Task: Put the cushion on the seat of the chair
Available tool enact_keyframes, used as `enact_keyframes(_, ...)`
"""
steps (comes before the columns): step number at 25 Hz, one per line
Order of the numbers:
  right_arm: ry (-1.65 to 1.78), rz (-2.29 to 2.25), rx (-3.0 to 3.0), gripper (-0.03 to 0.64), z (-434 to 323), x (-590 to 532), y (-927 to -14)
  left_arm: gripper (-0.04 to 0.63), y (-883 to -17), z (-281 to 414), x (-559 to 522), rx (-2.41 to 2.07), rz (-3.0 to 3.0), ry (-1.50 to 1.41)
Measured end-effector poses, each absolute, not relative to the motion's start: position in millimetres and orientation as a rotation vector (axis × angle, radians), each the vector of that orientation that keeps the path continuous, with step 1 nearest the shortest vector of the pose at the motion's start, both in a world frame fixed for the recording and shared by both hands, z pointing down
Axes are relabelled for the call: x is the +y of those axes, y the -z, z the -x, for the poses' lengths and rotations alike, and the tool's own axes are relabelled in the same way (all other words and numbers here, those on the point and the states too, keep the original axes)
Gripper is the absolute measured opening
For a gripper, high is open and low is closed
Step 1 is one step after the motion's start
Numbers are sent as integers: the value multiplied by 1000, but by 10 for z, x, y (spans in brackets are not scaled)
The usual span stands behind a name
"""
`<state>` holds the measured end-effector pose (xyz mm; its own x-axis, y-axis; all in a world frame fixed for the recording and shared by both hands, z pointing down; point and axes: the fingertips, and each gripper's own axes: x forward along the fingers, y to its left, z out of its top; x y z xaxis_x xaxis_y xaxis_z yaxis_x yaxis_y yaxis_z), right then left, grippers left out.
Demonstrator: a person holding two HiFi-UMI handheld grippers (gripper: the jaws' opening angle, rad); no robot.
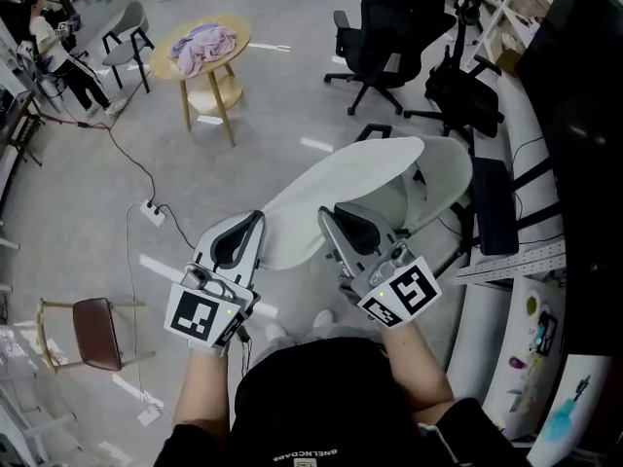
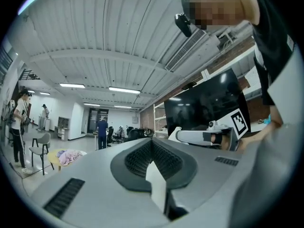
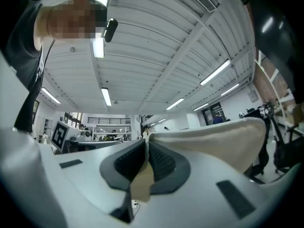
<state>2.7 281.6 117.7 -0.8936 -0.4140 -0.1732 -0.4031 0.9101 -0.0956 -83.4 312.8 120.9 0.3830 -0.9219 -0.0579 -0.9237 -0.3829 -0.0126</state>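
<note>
Cushion edge in left claw and right claw — open floor leftward.

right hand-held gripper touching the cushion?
Touching. The right gripper view shows the right hand-held gripper shut on the cushion, with the cushion's edge pinched between its jaws.

Left gripper, right gripper side by side, each clamped on cushion.

Seen from above: cream cushion, held at its near edge by the left gripper and right gripper, overlaps the white chair; round table bearing cloth stands well beyond.
</note>
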Motion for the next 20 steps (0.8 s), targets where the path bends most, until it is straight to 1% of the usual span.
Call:
enact_keyframes(12,65,620,2869,29,-584,2609,-1209,12,-1281,242,2977,1726,2569,0)
enact_keyframes(20,46,632,2882,29,-718,2556,-1315,11,-1409,119,2904,1705,2589,26)
